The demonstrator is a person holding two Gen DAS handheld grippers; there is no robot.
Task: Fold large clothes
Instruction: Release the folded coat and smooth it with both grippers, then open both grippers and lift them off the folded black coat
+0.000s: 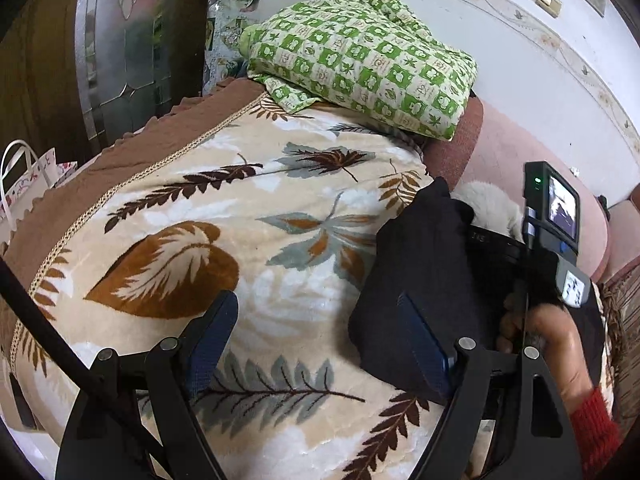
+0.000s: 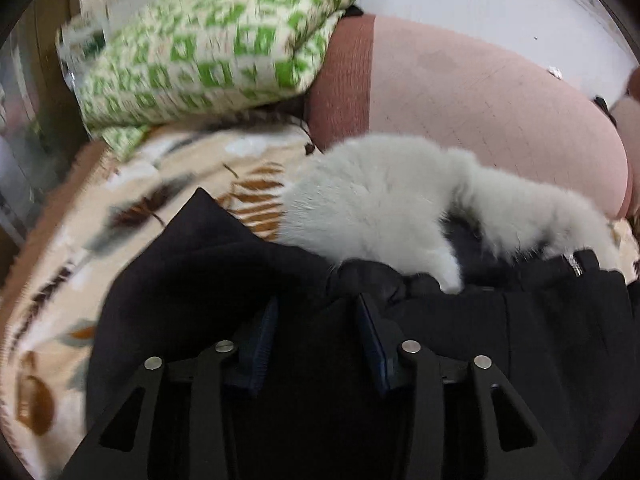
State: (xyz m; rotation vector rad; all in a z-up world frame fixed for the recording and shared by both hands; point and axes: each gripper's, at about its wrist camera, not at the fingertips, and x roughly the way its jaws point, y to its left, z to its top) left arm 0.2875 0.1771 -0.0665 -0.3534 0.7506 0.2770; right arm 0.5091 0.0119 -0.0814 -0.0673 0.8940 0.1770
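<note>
So the left hand-held gripper (image 1: 320, 344) gapes empty above the leaf-print blanket (image 1: 224, 216), while the right hand-held gripper (image 2: 318, 336) sits half-open over the black garment (image 2: 208, 264), white fur collar (image 2: 376, 204) just ahead.

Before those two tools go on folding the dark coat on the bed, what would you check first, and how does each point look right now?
1. Left tool open and empty: ok.
2. Right tool over the dark coat: ok.
3. Right tool gripping cloth: cannot tell, fabric is dark between the fingers.
4. White fur trim clear of the fingers: ok.
5. Leaf-print blanket bare beside the coat: ok.
6. Green checked bundle out of the way: ok.
</note>
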